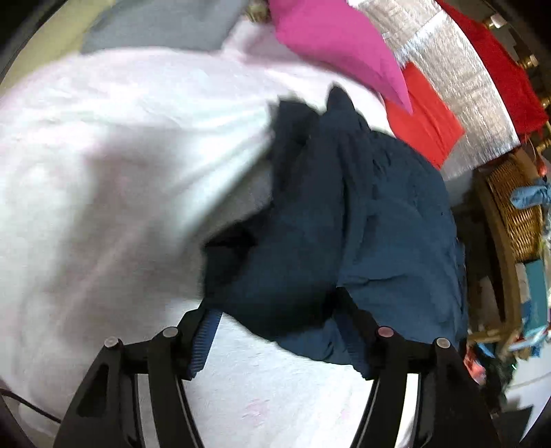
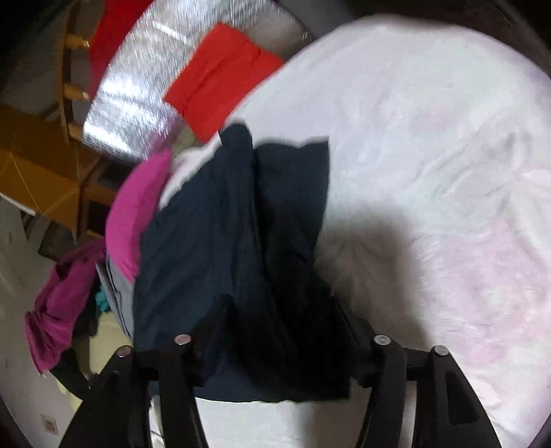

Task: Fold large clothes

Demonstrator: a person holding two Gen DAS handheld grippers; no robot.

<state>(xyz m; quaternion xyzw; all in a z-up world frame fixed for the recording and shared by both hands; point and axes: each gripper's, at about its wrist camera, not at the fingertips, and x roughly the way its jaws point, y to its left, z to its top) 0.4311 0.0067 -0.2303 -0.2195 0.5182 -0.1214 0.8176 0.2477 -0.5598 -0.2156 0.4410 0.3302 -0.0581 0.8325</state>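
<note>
Here the largest thing is the white bed sheet with faint pink flowers (image 1: pixel 103 172), which fills most of both views and serves as the landmark. On this sheet, near its edge, lies the dark navy blue garment of soft wrinkled cloth (image 1: pixel 344 224), bunched in folds and not flat. In the right wrist view the same navy garment (image 2: pixel 234 241) stretches from the fingers away toward the far edge of the sheet.

Beyond the sheet's far edge there is a shiny silver quilted mat (image 1: pixel 458 79), and on it a folded red cloth (image 1: pixel 427 113). A bright magenta cloth (image 1: pixel 337 44) lies at the sheet's edge, just beside the navy garment, and a grey cloth (image 1: pixel 165 24) lies at the sheet's far corner. Off the sheet, to the side, stands a woven wicker basket (image 1: pixel 513 206).

The left gripper (image 1: pixel 279 344) has its black fingers standing fairly wide apart, and the lower edge of the navy garment hangs between them and over the right one. I cannot tell whether the pads press the cloth. The right gripper (image 2: pixel 282 362) also has its fingers well apart, with the garment's folds lying thick between them and covering the tips; whether it grips the cloth I cannot tell, since the picture is blurred.
</note>
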